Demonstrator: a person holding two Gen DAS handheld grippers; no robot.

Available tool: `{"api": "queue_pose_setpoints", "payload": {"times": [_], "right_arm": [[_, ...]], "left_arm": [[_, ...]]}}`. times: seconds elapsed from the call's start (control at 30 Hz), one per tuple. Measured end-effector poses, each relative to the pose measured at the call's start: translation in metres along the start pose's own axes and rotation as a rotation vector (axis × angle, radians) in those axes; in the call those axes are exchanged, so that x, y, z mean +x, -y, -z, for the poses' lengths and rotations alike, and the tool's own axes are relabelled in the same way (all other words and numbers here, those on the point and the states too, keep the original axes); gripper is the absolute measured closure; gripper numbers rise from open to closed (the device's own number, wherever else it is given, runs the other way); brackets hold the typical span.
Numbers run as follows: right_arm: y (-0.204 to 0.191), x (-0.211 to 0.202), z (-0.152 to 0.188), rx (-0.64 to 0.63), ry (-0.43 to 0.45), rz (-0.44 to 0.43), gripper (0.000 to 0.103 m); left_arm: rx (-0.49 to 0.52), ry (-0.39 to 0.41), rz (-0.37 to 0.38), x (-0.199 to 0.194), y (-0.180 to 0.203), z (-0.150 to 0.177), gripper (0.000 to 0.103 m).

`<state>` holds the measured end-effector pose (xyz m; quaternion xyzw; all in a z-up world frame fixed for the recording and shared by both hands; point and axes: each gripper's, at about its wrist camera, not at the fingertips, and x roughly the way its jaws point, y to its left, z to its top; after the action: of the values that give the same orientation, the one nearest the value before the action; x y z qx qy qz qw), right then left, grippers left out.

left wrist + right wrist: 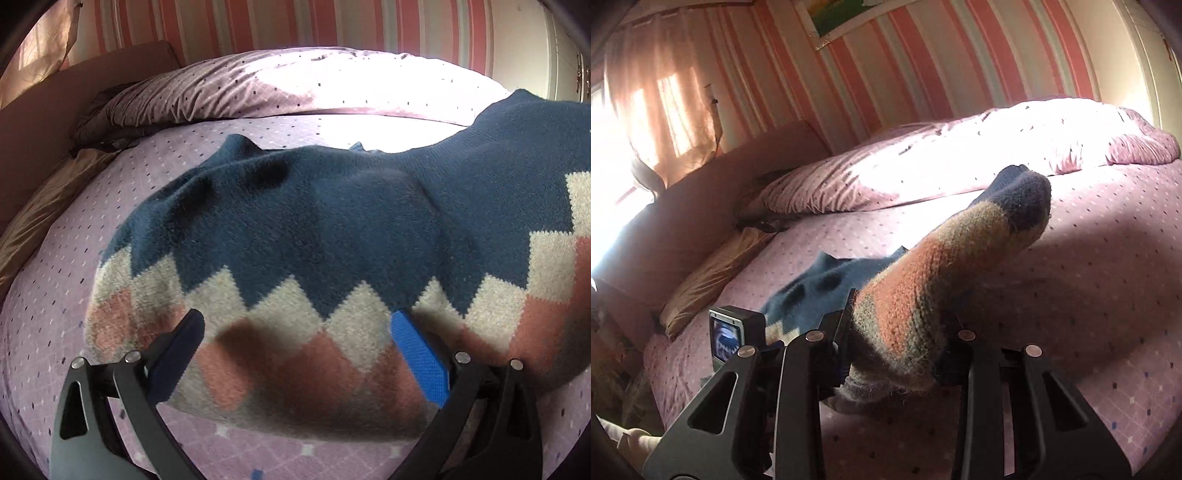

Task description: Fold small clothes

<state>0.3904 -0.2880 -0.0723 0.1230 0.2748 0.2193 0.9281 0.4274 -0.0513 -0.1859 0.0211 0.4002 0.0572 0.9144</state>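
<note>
A small knit sweater (332,221), dark blue with a cream and pink zigzag band at its hem, lies spread on the lilac bed sheet (55,295). My left gripper (295,332) is open, its fingers standing wide apart over the sweater's hem. The blue pad (417,354) of one finger shows on the right. In the right wrist view my right gripper (897,332) is shut on a fold of the sweater (942,266) and holds it lifted off the bed. The rest of the sweater (827,288) trails to the left.
A lilac duvet (295,81) is bunched along the back of the bed. A tan pillow (713,273) and a brown headboard (701,206) are on the left. The left gripper's camera (735,336) shows in the right wrist view. A striped wall (923,55) stands behind.
</note>
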Motion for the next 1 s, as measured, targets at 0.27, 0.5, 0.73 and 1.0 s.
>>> {"api": "queue_pose_setpoints", "payload": {"times": [0.27,0.5,0.73,1.0], "right_arm": [[-0.096,0.056,-0.019,-0.054,0.011,-0.098,0.072],[-0.173,0.149,0.020,-0.058,-0.097,-0.124,0.078],[-0.216,0.219,0.085,-0.218,-0.246,-0.019,0.082],[-0.209,0.136,0.056,-0.206,-0.089,-0.138,0.006]], "left_arm": [[-0.129,0.088,-0.037,-0.029,-0.120,-0.026,0.001],[-0.219,0.107,-0.103,-0.037,-0.229,-0.020,0.001],[-0.264,0.089,-0.124,-0.038,-0.287,0.001,0.001],[-0.268,0.124,-0.038,-0.054,-0.278,-0.017,0.002]]}}
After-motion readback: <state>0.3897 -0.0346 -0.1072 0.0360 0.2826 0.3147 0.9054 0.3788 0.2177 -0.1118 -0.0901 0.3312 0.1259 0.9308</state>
